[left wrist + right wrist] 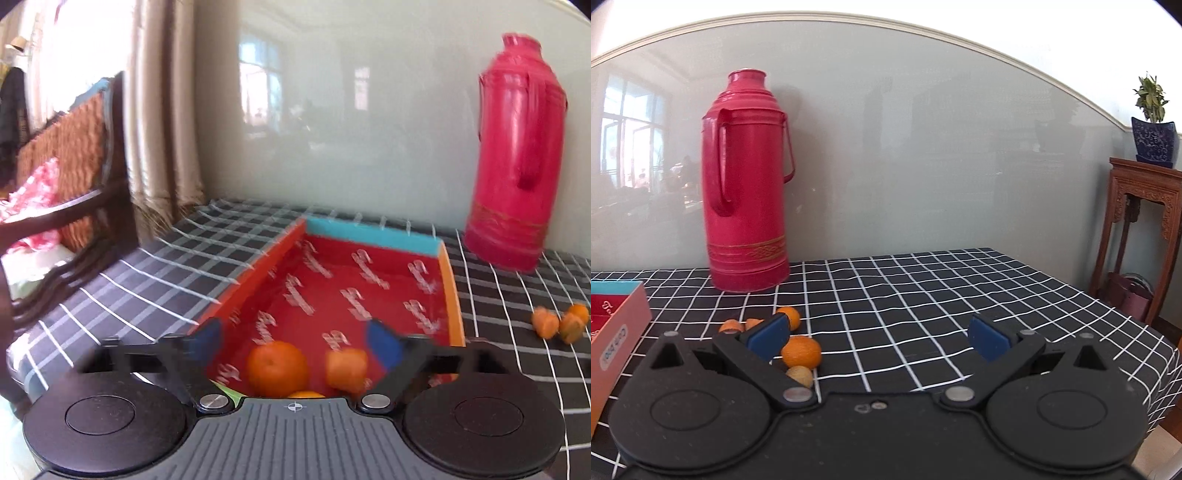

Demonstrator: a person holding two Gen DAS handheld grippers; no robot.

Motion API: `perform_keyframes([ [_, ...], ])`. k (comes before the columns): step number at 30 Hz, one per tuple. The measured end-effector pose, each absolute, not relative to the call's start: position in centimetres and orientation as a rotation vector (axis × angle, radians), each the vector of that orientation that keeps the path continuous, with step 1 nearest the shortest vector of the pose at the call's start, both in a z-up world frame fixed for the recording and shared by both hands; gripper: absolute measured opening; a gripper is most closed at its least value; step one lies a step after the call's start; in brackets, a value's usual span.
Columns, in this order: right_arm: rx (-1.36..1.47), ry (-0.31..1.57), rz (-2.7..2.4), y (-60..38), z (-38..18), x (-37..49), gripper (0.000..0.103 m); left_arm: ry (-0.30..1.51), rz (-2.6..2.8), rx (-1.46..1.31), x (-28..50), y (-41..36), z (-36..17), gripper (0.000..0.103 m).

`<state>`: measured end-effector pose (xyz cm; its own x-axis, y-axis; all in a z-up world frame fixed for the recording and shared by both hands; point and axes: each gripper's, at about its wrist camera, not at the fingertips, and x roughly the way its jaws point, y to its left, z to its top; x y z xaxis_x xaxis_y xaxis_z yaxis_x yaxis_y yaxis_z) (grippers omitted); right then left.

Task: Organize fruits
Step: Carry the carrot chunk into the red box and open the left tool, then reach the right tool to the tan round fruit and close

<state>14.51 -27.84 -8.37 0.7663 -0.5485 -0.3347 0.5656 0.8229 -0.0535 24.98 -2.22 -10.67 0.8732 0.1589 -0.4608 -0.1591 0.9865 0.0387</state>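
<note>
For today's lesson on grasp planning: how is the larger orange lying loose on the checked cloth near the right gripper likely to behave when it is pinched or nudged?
The orange looks round, so a nudge would probably roll it across the flat tablecloth. Its skin seems smooth, so the right gripper, jaws wide open, may need a centred pinch. It probably yields a little under pressure.

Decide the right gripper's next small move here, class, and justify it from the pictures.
Probably shift the open right gripper left to straddle the nearest orange. Several fruits lie loose on the checked cloth, the orange beside its left finger, while the box already holds oranges under the open, empty left gripper.
</note>
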Motion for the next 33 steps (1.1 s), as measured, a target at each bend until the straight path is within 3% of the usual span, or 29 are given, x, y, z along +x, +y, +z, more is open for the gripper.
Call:
perform_keyframes([
  [18,0.062,0.495,-0.455,-25.6,-10.3,19.5,0.096,0.360,0.414,-0.068,19.5,7.9,-8.2,0.096],
  [21,0.093,0.577,-0.455,-26.5,-11.2,20.9,0.089,0.335,0.467,-0.069,18.2,9.8,-8.0,0.098],
  [25,0.163,0.657,-0.462,-27.8,-12.6,22.3,0.065,0.335,0.512,-0.103,16.5,12.6,-8.1,0.099],
  [28,0.164,0.689,-0.481,-28.1,-13.3,23.0,0.061,0.340,0.540,-0.136,15.5,14.3,-8.3,0.099],
  [33,0.128,0.693,-0.482,-27.6,-13.5,23.6,0.036,0.336,0.572,-0.162,14.5,16.0,-8.8,0.100],
])
